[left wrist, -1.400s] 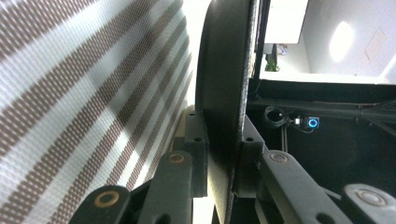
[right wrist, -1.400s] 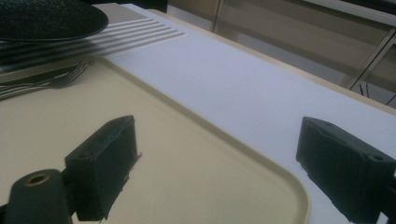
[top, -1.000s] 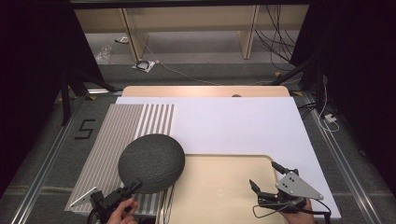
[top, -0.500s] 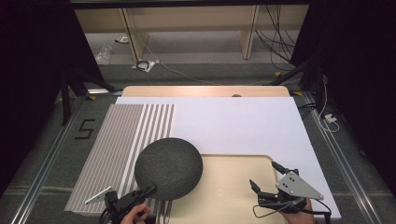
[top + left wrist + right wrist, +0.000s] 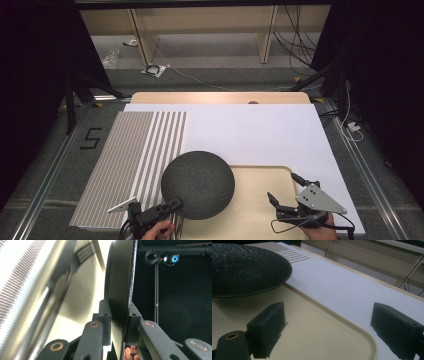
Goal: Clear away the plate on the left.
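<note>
The left gripper (image 5: pixel 174 204) pinches the rim of a dark round plate (image 5: pixel 198 184). In the left gripper view its two black jaws press on the plate's (image 5: pixel 120 290) thin edge, one on each side. The plate hangs partly over the tan tray (image 5: pixel 260 210), at the tray's left end, and its other half is over the striped mat (image 5: pixel 130 160) just left of the tray. It is lifted and a bit tilted. The right gripper (image 5: pixel 282 192) sits over the tray's right end, well apart from the plate. Its jaws stand wide open with nothing between them, just bare tray (image 5: pixel 317 335) below. A white sheet (image 5: pixel 250 135) lies behind the tray
</note>
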Demonstrator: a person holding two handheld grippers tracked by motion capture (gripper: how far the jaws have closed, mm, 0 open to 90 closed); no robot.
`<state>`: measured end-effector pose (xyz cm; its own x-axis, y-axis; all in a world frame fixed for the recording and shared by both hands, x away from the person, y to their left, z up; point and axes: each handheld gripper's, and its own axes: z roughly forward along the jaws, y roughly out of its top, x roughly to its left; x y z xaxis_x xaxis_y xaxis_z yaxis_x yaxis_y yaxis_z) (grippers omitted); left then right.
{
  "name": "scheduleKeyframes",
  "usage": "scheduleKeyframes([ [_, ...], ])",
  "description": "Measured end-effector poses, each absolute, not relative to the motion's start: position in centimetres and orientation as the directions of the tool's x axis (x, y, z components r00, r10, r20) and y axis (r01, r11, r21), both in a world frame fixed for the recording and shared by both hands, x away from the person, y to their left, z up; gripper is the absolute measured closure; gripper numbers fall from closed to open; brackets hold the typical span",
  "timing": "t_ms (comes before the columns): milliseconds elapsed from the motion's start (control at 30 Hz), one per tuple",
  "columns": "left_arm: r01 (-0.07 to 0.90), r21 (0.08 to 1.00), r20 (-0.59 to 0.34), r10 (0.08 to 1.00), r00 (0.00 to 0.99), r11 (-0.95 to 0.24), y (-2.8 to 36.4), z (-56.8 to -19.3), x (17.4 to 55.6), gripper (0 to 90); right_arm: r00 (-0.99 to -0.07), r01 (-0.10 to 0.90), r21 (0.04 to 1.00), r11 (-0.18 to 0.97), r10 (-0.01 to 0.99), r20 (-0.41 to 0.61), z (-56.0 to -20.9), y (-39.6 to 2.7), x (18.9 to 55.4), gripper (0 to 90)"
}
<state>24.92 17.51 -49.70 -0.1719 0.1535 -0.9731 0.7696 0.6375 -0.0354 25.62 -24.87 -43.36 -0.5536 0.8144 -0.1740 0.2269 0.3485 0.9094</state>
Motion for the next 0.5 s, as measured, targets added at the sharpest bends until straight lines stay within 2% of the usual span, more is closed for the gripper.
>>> scheduleKeyframes([
  [500, 0.839, -0.018, -0.967, 0.204, -0.153, 0.543, 14.5, -49.9, 25.4, 78.7, -0.555, 0.225, 0.910, 0.348, 0.814, -0.174, -43.3, -24.9, 25.6, 13.3],
])
